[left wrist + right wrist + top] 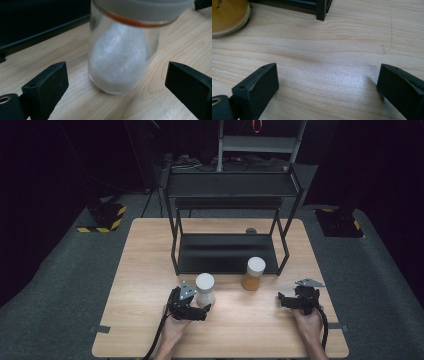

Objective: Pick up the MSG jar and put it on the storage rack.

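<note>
Ahead of my left gripper (117, 82) the white-powder jar (120, 57) blocks the way, its fingers spread wide with room either side. My right gripper (327, 85) faces bare counter (352, 50); the orange jar (253, 274) and shelf rack (227, 252) stand beyond.

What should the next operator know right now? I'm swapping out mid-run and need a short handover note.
Left gripper: open, jaws either side of the white-powder jar, not yet touching it.
Right gripper: open, nothing between its jaws, low over bare table.
Things: the white-powder jar stands upright on the table in front of the black shelf rack; the amber jar stands to its right, near the rack's front edge.
Done: left gripper lined up on the jar.
Left: probably close, lift and place; the rack's shelves look unoccupied.
</note>
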Motion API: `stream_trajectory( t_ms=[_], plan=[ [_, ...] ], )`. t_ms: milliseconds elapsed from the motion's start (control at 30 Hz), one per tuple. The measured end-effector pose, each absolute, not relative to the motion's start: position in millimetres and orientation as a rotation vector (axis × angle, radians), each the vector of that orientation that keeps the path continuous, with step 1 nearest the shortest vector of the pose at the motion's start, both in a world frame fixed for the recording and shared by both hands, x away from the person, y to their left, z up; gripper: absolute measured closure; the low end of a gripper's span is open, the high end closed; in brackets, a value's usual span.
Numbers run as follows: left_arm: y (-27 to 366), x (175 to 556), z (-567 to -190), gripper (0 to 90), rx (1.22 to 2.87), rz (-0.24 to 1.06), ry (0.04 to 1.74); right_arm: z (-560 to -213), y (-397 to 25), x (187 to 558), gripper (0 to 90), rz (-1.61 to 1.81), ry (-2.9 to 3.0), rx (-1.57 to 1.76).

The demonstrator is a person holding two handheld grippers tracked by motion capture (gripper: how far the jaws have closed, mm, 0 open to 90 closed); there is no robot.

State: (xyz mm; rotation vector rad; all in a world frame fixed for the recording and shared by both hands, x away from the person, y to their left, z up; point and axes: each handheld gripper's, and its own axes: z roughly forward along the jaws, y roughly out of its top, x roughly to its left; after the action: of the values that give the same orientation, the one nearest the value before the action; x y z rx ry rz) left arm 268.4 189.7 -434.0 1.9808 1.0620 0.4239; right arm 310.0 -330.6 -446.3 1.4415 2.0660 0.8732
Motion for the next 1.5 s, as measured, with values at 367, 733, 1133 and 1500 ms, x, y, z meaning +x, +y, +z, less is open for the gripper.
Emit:
stream_trajectory(
  t_ms=[367, 733, 1133, 1500],
  plan=[
    [177, 275, -429, 9.7, 1.960, 0.445, 1.061, -446, -331, 310, 2.9, 0.873, 2.066, 1.442],
    [170, 277, -429, 19.5, 1.922, 0.467, 1.067, -446, -331, 310, 3.0, 0.873, 2.066, 1.441],
    [166, 275, -429, 29.8, 1.906, 0.495, 1.068, -446, -331, 310, 3.0, 0.873, 2.066, 1.441],
    [164, 273, -431, 31.2, 1.899, 0.511, 1.067, -446, -330, 310, 3.0, 0.873, 2.065, 1.442]
  ],
)
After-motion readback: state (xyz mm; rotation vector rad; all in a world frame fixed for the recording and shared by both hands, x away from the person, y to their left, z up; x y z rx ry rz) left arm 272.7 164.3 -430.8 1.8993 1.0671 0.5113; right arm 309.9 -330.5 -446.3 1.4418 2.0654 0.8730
